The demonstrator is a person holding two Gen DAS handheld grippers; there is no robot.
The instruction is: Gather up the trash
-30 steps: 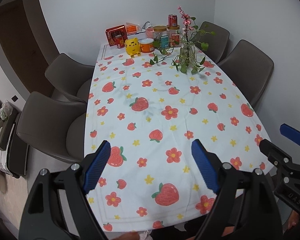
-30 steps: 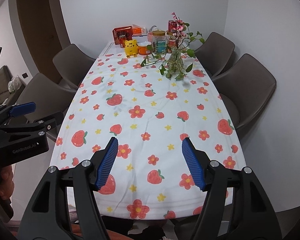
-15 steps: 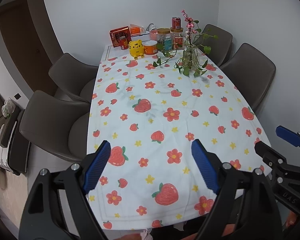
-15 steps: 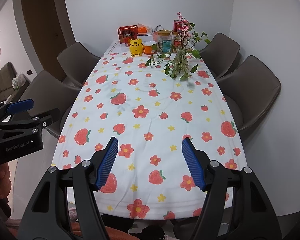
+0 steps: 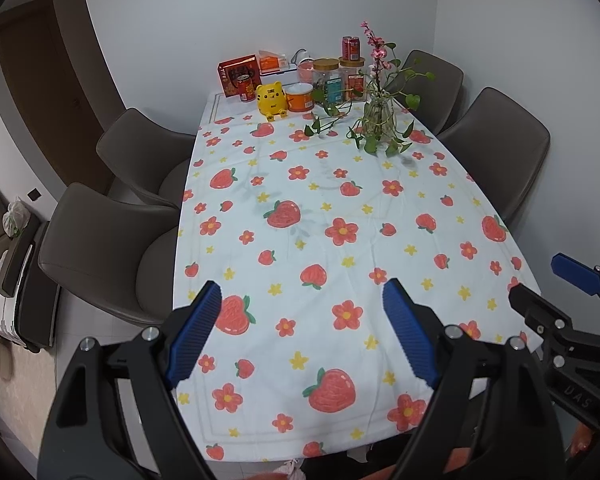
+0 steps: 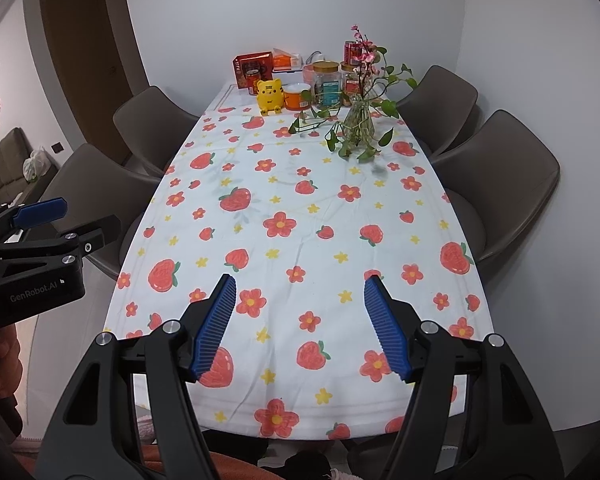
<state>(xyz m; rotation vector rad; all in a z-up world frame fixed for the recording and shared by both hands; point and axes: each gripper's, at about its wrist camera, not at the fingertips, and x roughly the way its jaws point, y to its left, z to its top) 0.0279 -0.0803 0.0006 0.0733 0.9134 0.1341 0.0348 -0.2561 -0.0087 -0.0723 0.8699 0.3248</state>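
My left gripper [image 5: 302, 296] is open and empty above the near end of a long table [image 5: 380, 248] covered with a strawberry and flower cloth. My right gripper [image 6: 300, 290] is also open and empty over the near end; it shows in the left wrist view [image 5: 556, 284], and the left one shows in the right wrist view [image 6: 72, 216]. At the far end stand a red can [image 5: 244, 88], a second red can [image 5: 351, 48] on a jar, an orange cup [image 5: 299, 97] and a red box [image 5: 238, 74]. No loose trash is evident on the cloth.
A yellow tiger figure [image 5: 271, 99], glass jars [image 5: 326, 80] and a vase with trailing plants [image 5: 376, 116] stand at the far end. Two brown chairs line the left side [image 5: 100, 248] and two the right [image 5: 496, 144]. A wall is behind.
Both grippers have drawn back and risen slightly, so the table appears a little farther and lower in both views. Both stay open.
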